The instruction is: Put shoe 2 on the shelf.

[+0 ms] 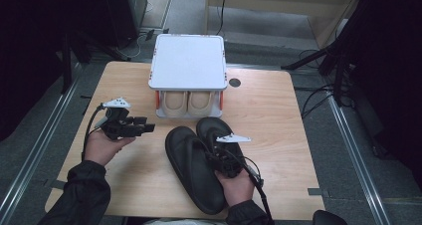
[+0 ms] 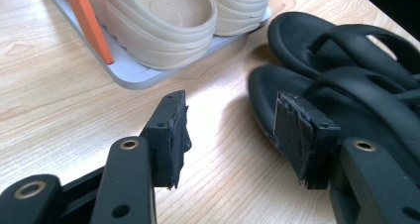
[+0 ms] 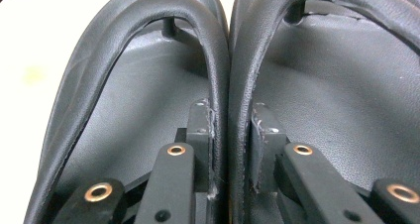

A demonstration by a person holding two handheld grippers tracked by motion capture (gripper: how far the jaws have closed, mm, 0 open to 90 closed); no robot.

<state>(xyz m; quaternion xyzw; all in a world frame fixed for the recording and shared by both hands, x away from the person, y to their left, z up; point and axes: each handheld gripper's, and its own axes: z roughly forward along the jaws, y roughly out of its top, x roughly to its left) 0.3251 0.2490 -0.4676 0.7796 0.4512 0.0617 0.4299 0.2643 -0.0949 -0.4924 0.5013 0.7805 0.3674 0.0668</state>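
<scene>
The left gripper (image 1: 147,127) was held at nine o'clock over the worktop (image 1: 268,110), fingers (image 2: 171,135) spread and empty. At twelve o'clock stood a rack (image 1: 188,60) with beige slippers (image 1: 188,103). At five o'clock lay the black sandals (image 1: 201,165), side by side and touching; their two inner straps (image 3: 223,85) were pinched together by the right gripper (image 3: 232,149). The sandals were judged light, soft and bendy, best taken by the straps near the toe posts.
</scene>
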